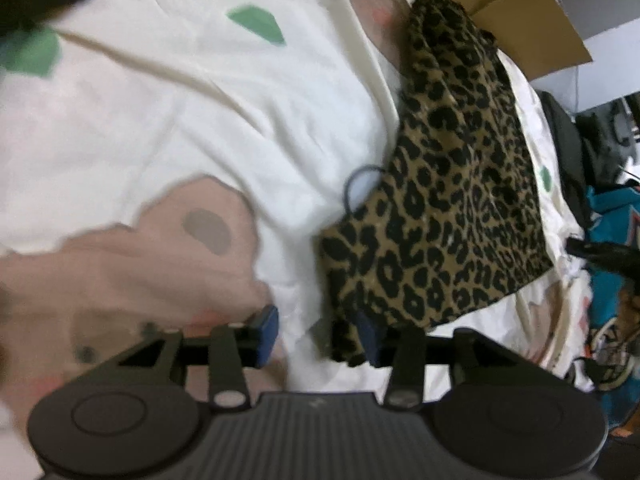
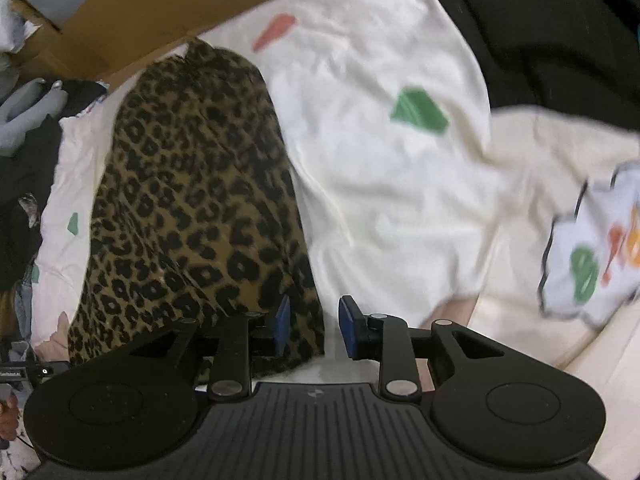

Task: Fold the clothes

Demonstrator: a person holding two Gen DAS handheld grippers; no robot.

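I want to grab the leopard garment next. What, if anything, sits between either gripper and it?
Nothing visible. The leopard garment lies directly before both open grippers: the left gripper and right gripper each have one finger already over its near edge, on the white sheet.

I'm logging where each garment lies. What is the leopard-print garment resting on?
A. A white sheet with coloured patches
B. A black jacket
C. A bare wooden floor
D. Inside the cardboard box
A: in both wrist views the leopard-print garment lies on the white sheet with its green and red patches, while the cardboard box sits beyond it.
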